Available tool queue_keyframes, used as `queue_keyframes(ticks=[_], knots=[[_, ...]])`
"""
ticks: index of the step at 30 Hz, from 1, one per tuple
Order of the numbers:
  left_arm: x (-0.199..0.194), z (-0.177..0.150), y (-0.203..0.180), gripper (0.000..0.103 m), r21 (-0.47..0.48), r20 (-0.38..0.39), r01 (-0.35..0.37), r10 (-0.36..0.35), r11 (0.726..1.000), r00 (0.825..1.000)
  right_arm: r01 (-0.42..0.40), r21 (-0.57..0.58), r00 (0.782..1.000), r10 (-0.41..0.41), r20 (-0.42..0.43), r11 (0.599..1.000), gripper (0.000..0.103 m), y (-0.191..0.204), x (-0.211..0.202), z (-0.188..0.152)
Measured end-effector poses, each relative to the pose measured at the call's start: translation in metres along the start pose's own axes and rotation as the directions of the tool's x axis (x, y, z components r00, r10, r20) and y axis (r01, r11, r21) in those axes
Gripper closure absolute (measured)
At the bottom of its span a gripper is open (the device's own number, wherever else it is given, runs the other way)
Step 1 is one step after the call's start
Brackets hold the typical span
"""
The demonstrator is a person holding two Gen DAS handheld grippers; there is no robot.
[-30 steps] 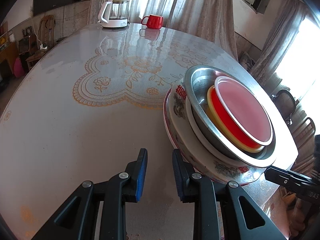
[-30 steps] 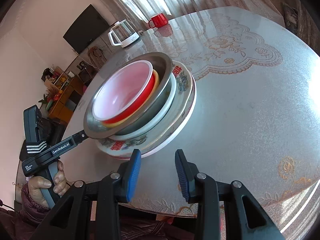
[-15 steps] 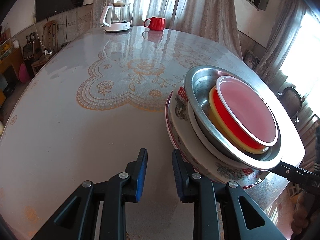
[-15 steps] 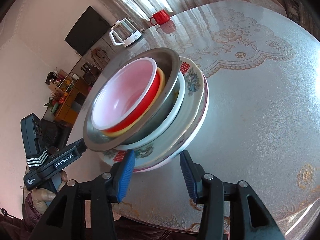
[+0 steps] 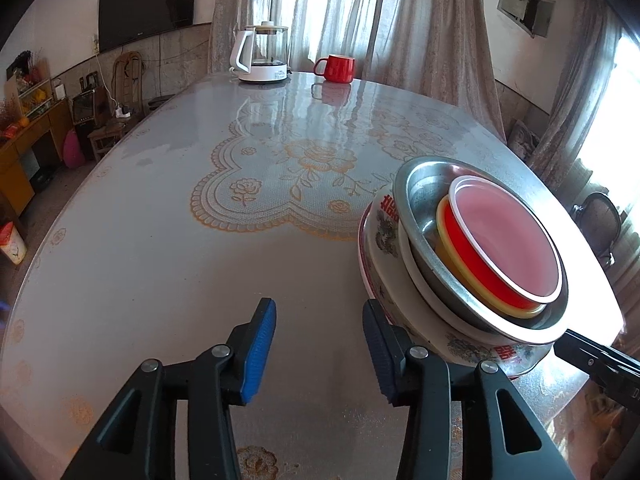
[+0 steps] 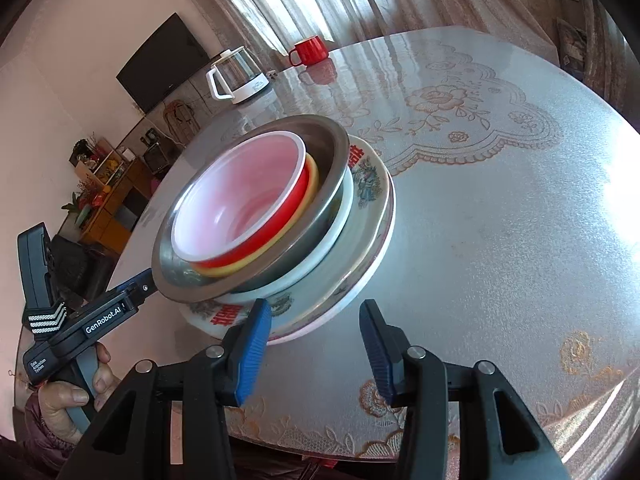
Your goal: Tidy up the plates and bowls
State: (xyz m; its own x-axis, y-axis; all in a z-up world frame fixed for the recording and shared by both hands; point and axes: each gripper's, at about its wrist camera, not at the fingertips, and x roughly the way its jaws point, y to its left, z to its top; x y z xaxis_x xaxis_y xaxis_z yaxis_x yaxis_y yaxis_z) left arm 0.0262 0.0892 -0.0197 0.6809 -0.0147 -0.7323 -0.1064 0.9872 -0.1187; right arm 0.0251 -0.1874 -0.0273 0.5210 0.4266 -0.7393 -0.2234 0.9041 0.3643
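One stack stands on the round table: patterned plates [image 5: 384, 236] [image 6: 368, 184] at the bottom, a white dish, a steel bowl [image 5: 424, 192] [image 6: 320, 200], a yellow bowl, a red bowl [image 5: 480, 264] [image 6: 296, 192] and a pale pink bowl [image 5: 504, 240] [image 6: 240, 192] on top. My left gripper [image 5: 320, 344] is open and empty, just left of the stack, its right finger near the plate rim. My right gripper [image 6: 312, 344] is open and empty in front of the stack.
A glass kettle [image 5: 264, 56] [image 6: 236, 76] and a red mug [image 5: 336, 68] [image 6: 310, 51] stand at the table's far edge. The table [image 5: 160, 240] has a lace-patterned cover. A cabinet, chairs and curtains surround it.
Both grippers have opened wider. The left gripper has pulled back a little from the stack; the stack has stayed put.
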Motion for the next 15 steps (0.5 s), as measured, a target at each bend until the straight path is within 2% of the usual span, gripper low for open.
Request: queue_keyframes(ticks=[4,7,9,11,13,15], knots=[[-0.01,-0.001,0.002,0.051,0.008,0.052,-0.032,0.032,0.999,0.998,0.124,-0.047,0.99,-0.12,0.078,0.991,0.057,0.013,-0.021,-0.004],[-0.023,-0.003,0.002,0.046,0.013,0.097,-0.06,0.058,0.998,0.994,0.21,-0.076,0.967,-0.195,0.166,0.975,0.057,0.034,-0.039,-0.003],[-0.031,-0.003,0.002,0.036,0.015,0.132,-0.069,0.067,0.997,0.989,0.285,-0.087,0.935,-0.256,0.246,0.955,0.055,0.053,-0.049,0.0],[-0.039,-0.003,-0.001,0.03,0.014,0.167,-0.059,0.056,0.998,0.984,0.372,-0.07,0.888,-0.333,0.316,0.926,0.05,0.074,-0.054,0.004],[-0.046,-0.003,-0.003,0.02,0.024,0.19,-0.054,0.048,0.998,0.981,0.353,-0.04,0.875,-0.315,0.367,0.935,0.046,0.089,-0.054,0.004],[-0.05,-0.004,-0.005,0.008,0.039,0.198,-0.049,0.04,0.998,0.979,0.314,-0.018,0.879,-0.283,0.384,0.949,0.043,0.102,-0.048,0.002]])
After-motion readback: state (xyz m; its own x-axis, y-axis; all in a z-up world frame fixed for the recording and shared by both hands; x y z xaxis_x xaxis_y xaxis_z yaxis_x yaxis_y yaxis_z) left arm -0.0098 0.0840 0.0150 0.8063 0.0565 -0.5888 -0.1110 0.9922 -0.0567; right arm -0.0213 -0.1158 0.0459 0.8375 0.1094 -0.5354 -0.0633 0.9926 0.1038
